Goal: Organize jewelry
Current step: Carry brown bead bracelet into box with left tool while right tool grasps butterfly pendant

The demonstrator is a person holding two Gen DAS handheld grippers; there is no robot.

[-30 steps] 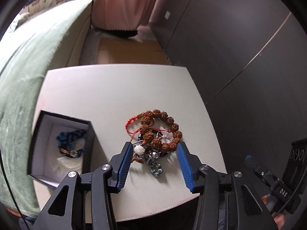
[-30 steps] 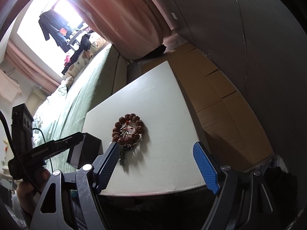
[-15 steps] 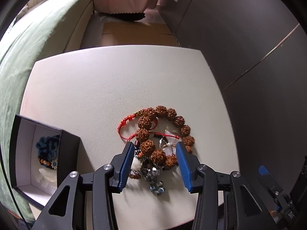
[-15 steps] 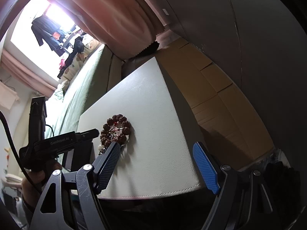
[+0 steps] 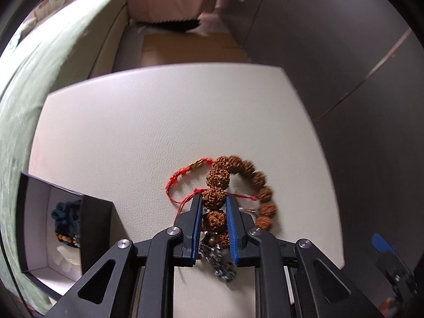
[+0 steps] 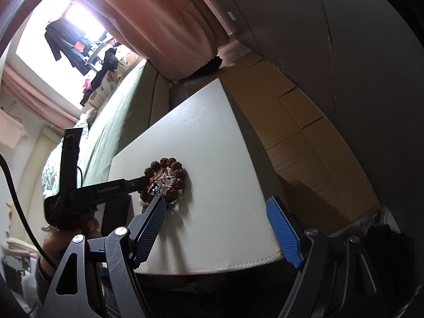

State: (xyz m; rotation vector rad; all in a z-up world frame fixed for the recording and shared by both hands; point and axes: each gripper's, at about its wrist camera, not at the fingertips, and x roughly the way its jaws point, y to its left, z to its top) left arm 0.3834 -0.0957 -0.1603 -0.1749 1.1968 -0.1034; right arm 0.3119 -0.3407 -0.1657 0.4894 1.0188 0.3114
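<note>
A brown beaded bracelet (image 5: 261, 185) lies on the white table (image 5: 159, 122) in a tangle with a red string bracelet (image 5: 182, 173) and a silver chain piece (image 5: 221, 265). My left gripper (image 5: 213, 201) is shut on the near side of the brown bracelet, with beads pinched between its blue pads. An open black jewelry box (image 5: 96, 228) at the left holds a blue braided bracelet (image 5: 65, 213). In the right wrist view the bracelet pile (image 6: 167, 177) lies mid-table with the left gripper (image 6: 137, 181) on it. My right gripper (image 6: 216, 225) is open and empty above the table's near edge.
A green-covered bed (image 5: 39, 74) runs along the table's left side. A dark wall (image 5: 344, 53) stands at the right, with brown cardboard flooring (image 6: 291, 122) beside the table. Pink curtains (image 6: 164, 26) hang at the back.
My left gripper moved forward and down onto the jewelry pile and closed on the brown bracelet's near beads. The right gripper stayed open, shifting only slightly.
</note>
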